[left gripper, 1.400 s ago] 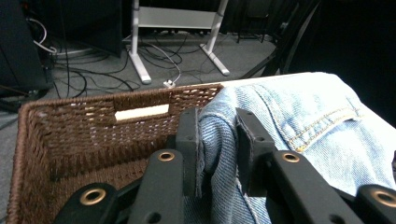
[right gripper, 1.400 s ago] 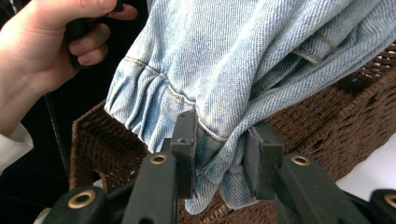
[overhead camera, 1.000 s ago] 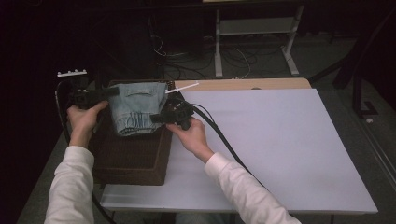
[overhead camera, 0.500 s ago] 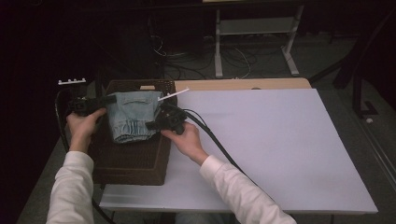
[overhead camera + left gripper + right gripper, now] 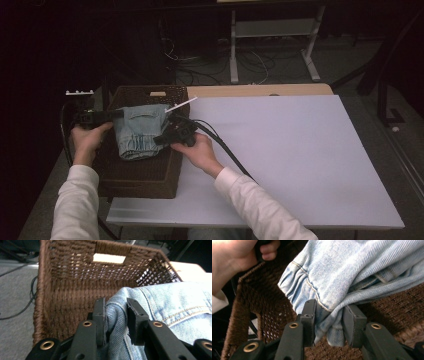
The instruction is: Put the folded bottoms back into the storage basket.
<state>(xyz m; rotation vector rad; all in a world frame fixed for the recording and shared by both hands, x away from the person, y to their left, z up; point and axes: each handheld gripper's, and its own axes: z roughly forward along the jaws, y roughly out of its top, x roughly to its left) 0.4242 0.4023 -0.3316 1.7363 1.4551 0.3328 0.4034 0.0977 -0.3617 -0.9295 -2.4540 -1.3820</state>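
Note:
A folded pair of light blue jeans point(image 5: 140, 131) hangs over the brown wicker basket point(image 5: 150, 177) at the table's left. My left gripper point(image 5: 114, 114) is shut on the jeans' left edge; in the left gripper view the denim point(image 5: 160, 305) bunches between the black jaws. At the jeans' right side my right gripper point(image 5: 161, 139) is shut on them, and the right gripper view has folded denim point(image 5: 332, 280) pinched between its jaws above the basket's weave point(image 5: 269, 312). The jeans are lowered partly into the basket.
The basket stands at the left edge of the white tabletop point(image 5: 300, 155). A white stick point(image 5: 181, 105) juts up from the right gripper. Black cable point(image 5: 225, 147) trails across the table. A white frame point(image 5: 270, 35) and cables lie on the floor behind.
Both grippers have carried the jeans downward and toward the person, from above the basket's far rim to lower over its middle. Both stay shut on the denim.

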